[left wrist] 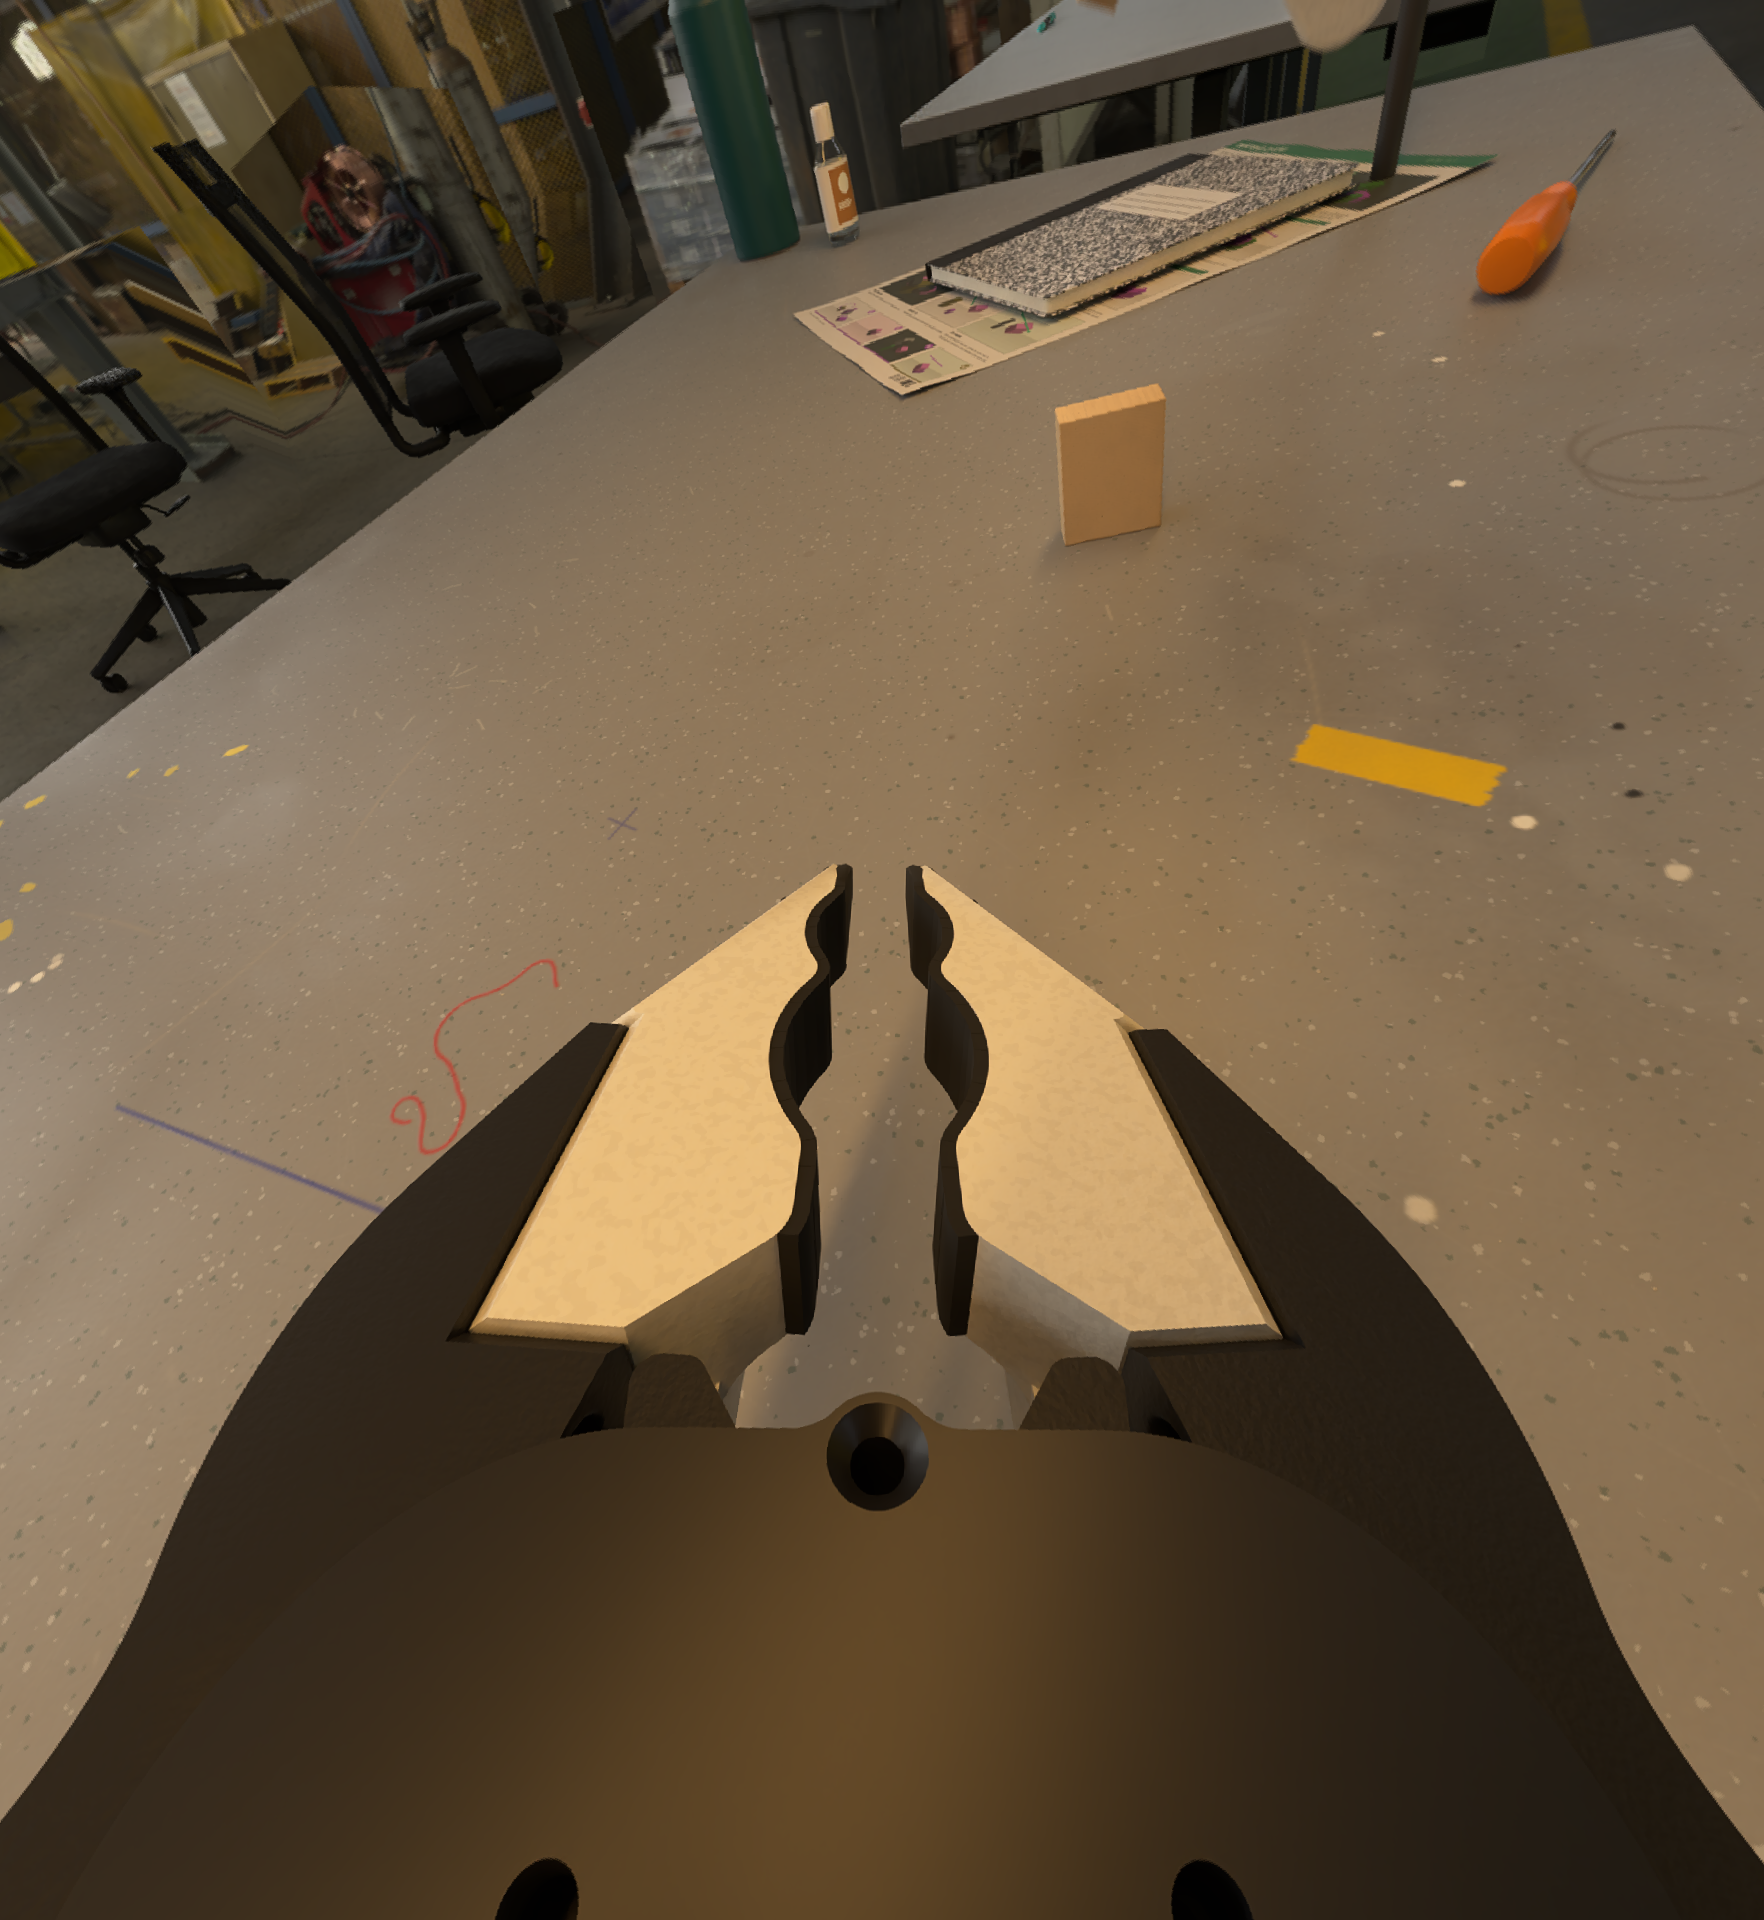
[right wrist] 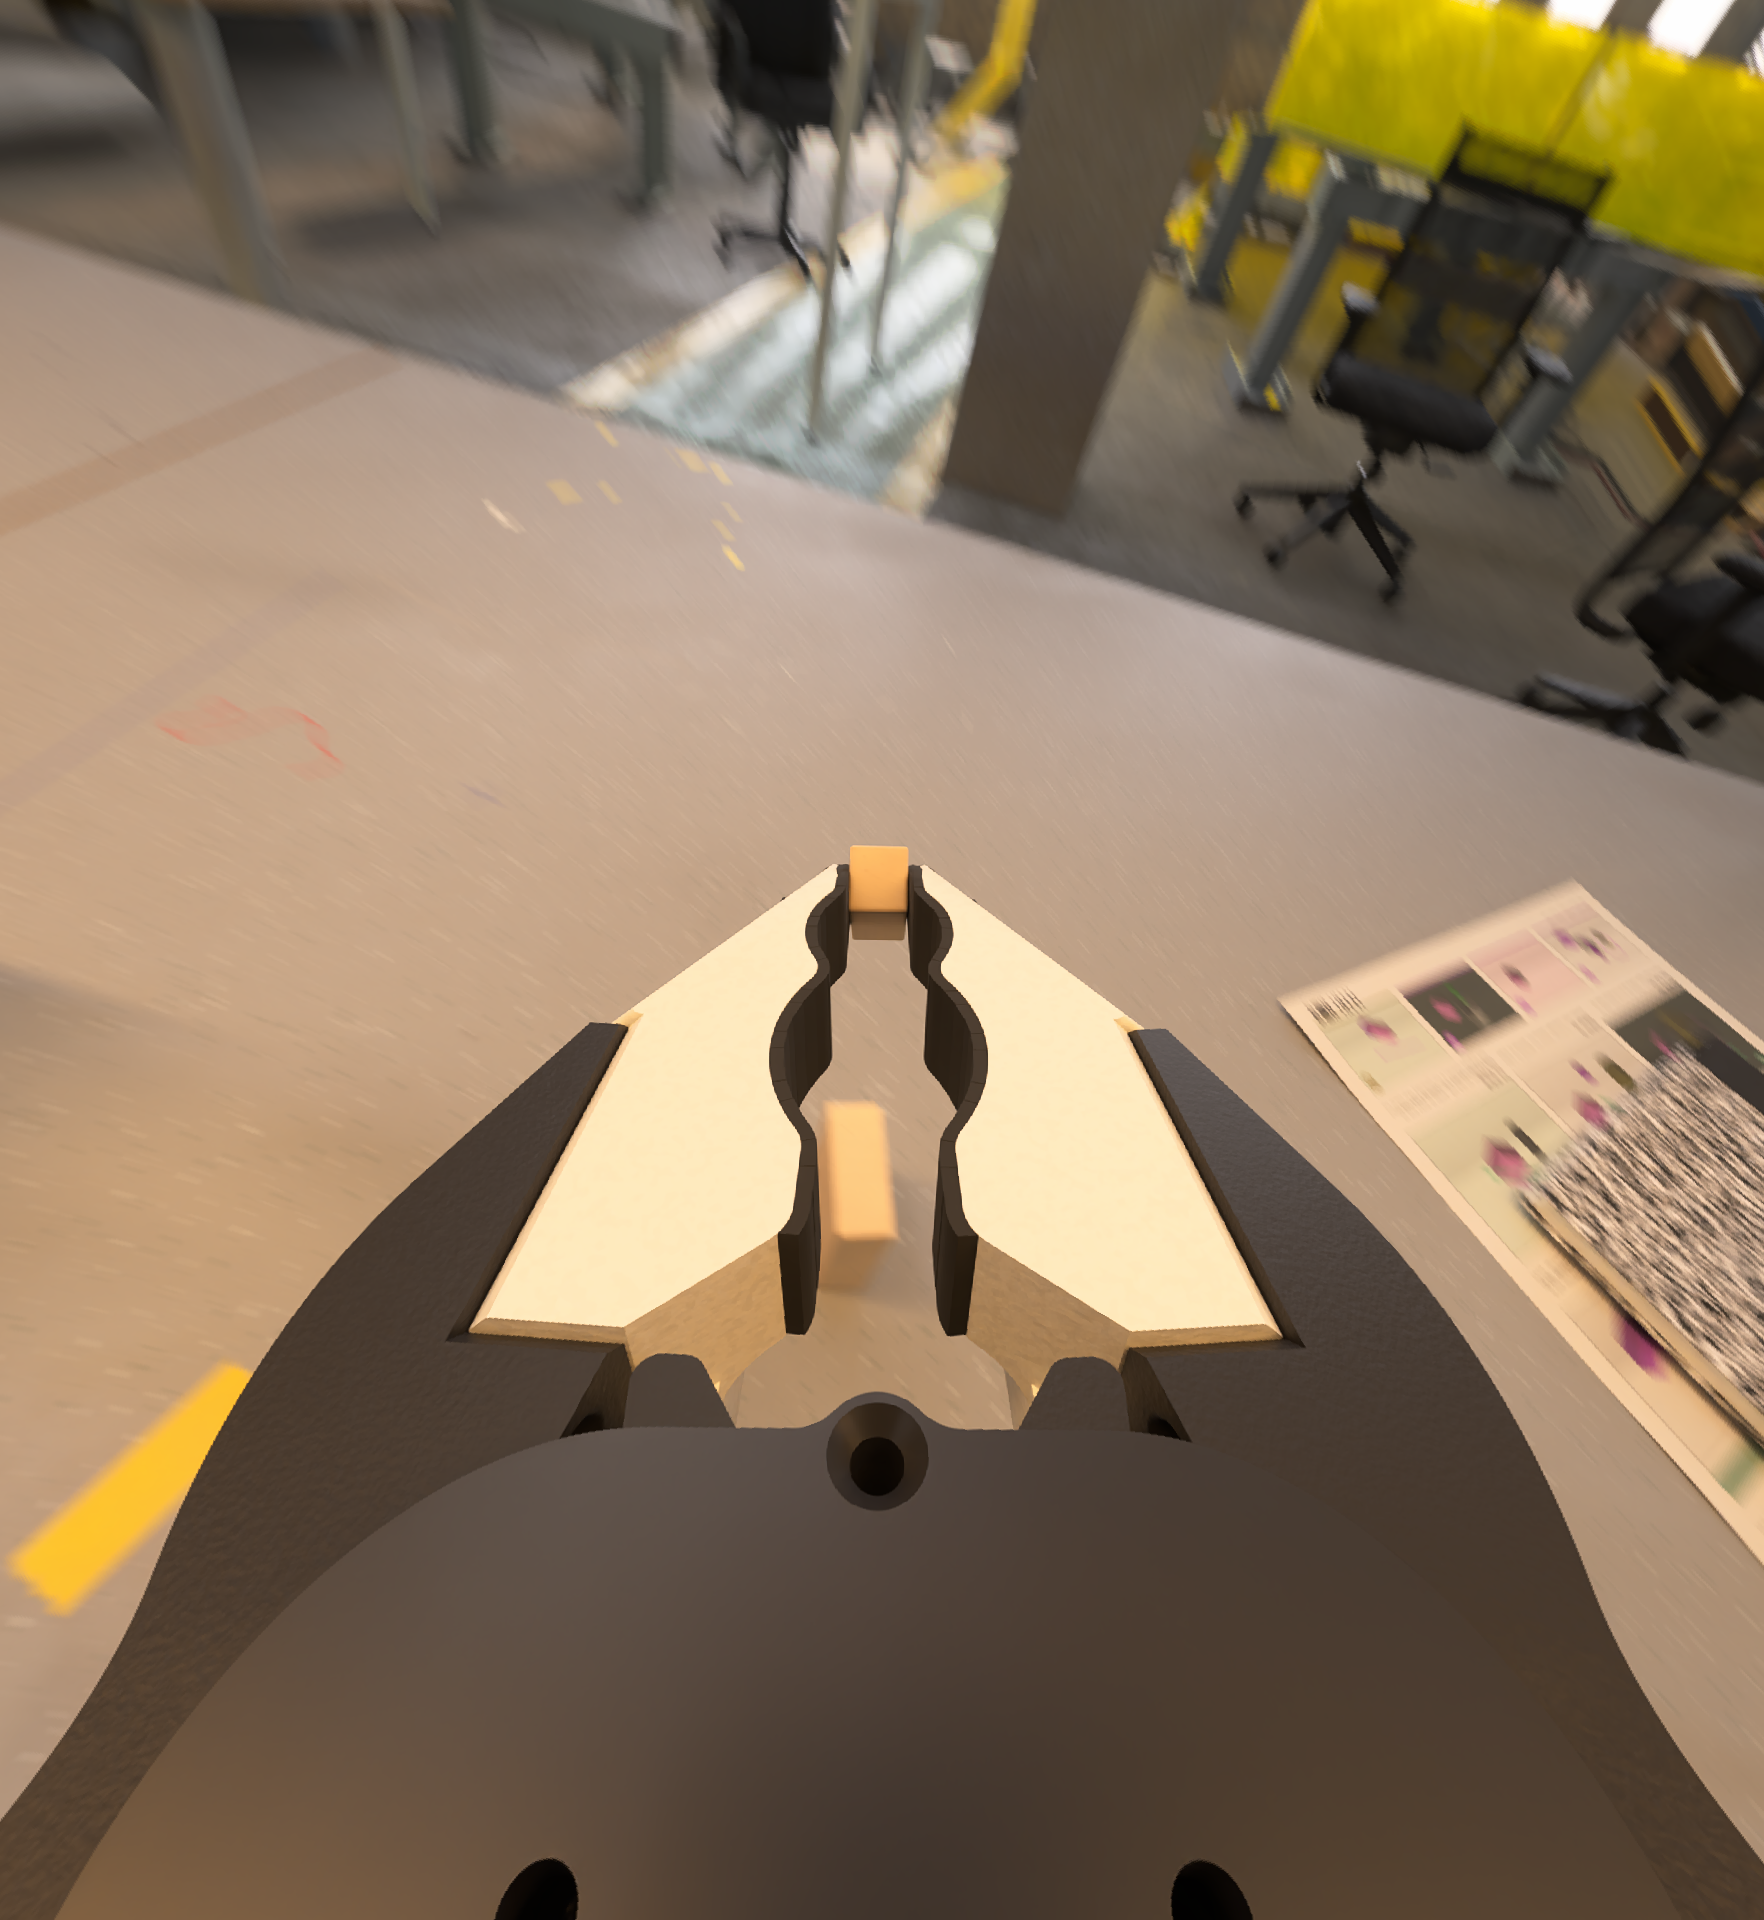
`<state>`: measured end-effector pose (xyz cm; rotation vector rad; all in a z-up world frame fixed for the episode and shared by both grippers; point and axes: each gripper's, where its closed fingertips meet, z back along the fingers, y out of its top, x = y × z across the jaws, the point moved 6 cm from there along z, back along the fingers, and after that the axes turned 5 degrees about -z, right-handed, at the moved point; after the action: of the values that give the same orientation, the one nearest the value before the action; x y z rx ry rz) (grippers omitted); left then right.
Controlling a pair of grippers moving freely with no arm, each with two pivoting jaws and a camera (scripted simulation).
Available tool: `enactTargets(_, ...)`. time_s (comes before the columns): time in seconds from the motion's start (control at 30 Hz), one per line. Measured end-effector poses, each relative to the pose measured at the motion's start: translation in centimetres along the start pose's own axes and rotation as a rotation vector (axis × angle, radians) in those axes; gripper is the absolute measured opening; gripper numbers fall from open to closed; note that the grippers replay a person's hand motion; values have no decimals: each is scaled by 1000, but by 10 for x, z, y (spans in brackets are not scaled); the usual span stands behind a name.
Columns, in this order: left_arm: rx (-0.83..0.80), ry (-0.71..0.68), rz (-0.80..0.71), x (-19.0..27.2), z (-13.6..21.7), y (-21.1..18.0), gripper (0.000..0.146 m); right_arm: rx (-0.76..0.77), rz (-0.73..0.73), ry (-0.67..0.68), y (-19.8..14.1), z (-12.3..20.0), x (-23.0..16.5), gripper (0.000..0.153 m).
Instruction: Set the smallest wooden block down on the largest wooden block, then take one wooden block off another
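Observation:
A tall, flat wooden block (left wrist: 1110,464) stands upright on the grey table (left wrist: 649,644), well ahead of my left gripper (left wrist: 878,883). The left gripper is low over the table, empty, with its jaws drawn close and only a narrow slit between them. My right gripper (right wrist: 878,883) is shut on a small wooden cube (right wrist: 878,878), pinched at the very fingertips above the table. Through the gap between the right fingers I see the tall block (right wrist: 857,1195) below, nearer than the cube. The right wrist view is blurred by motion.
A speckled notebook (left wrist: 1148,229) lies on a printed sheet (left wrist: 888,332) at the back, also in the right wrist view (right wrist: 1584,1195). An orange screwdriver (left wrist: 1527,234), a small bottle (left wrist: 836,177), a dark post (left wrist: 1397,94) and yellow tape (left wrist: 1397,764) are nearby. The table edge (left wrist: 265,613) runs along the left.

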<state>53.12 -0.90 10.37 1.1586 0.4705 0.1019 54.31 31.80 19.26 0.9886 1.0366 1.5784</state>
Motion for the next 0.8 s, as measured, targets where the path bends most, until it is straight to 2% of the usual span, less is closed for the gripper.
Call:
enactTargets(0.1,-6,1,0,0,-1,-1,10,-172,12,-57,-30,-13,25,10)
enactTargets(0.23,-18,0,2,-1,-2,-4,10,-363,-4,7,-69,-33,28,10)
enactTargets(0.4,-39,0,3,-1,-5,-8,9,-441,36,68,-83,-41,12,10)
enactTargets(0.5,-45,-2,3,-1,-5,-9,9,-396,30,69,-70,-36,9,14)
enactTargets(0.63,-46,-1,-3,-1,-6,-9,9,-214,16,115,-32,-16,-10,16)
enactTargets(0.7,-46,0,-4,-2,-6,-9,9,-85,11,203,-7,-5,-36,16)
enactTargets(0.8,-50,5,-1,-3,-5,-9,9,71,2,417,22,3,-91,14)
